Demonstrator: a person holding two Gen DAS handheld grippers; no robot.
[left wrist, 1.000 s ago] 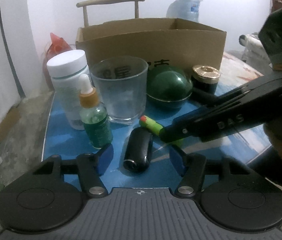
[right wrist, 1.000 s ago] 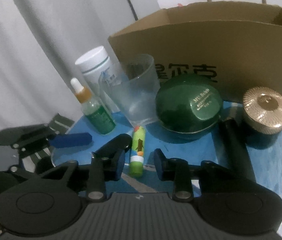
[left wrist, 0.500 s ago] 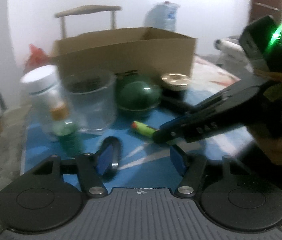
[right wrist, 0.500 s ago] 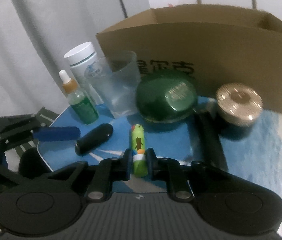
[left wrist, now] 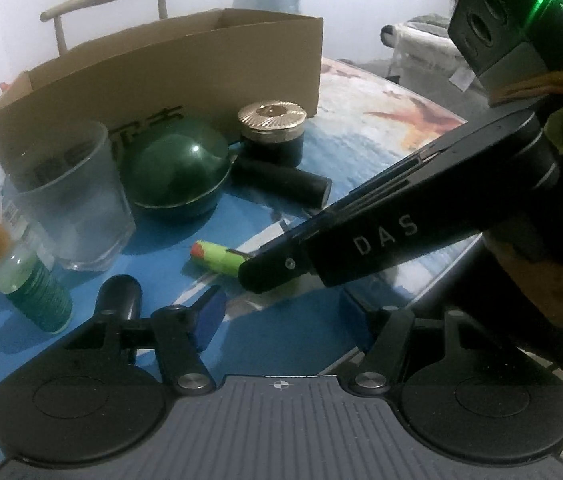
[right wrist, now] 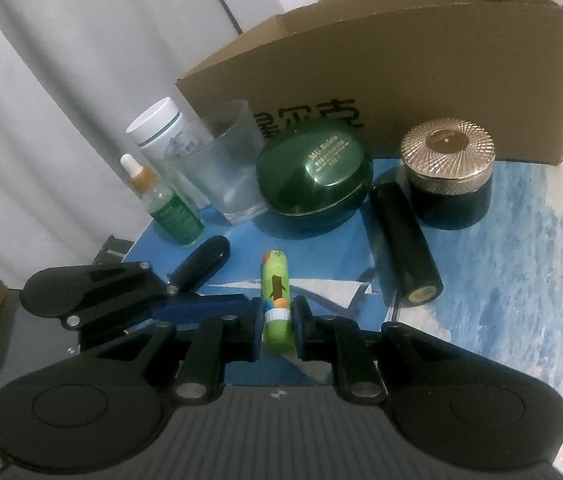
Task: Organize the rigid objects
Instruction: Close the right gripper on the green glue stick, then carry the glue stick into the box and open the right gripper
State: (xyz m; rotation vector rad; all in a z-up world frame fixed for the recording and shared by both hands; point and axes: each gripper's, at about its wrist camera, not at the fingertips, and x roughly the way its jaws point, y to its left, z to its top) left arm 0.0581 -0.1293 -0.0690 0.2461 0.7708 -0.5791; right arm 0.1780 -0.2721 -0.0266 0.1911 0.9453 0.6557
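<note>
While the right gripper (right wrist: 277, 322) is clamping its narrow jaws on the lower end of the green tube (right wrist: 276, 296), that tube is lying on the blue table (right wrist: 501, 264) with its orange-capped tip pointing toward the clutter behind. A small dark capsule-shaped case (right wrist: 201, 264) is lying just to its left, and a long black cylinder (right wrist: 401, 240) is lying to its right, so the tube is sitting in a lane between the two. Behind them, a green dropper bottle (right wrist: 169, 204) with a white bulb, a white-lidded jar (right wrist: 157, 128), a clear glass tumbler (right wrist: 225, 168), a domed dark-green jar (right wrist: 313, 172) and a dark jar with a ribbed gold lid (right wrist: 447, 172) are standing in a row, all blocking the way to the open cardboard box (right wrist: 421, 76) at the back.

The left gripper (left wrist: 281, 316) is hovering with its blue pads standing moderately apart and nothing between them; the capsule-shaped case is lying just outside its left finger. In the left wrist view the right gripper's black body is reaching across from the right, showing the letters "DAS" on its side, with a green light glowing on top and a hand (left wrist: 561, 280) gripping its handle.

Gold lettering on the domed jar is reading "MU Beless", with smaller lines beneath too fine to make out. Large black Chinese characters are printed on the box front, partly hidden by the tumbler and the jar.
</note>
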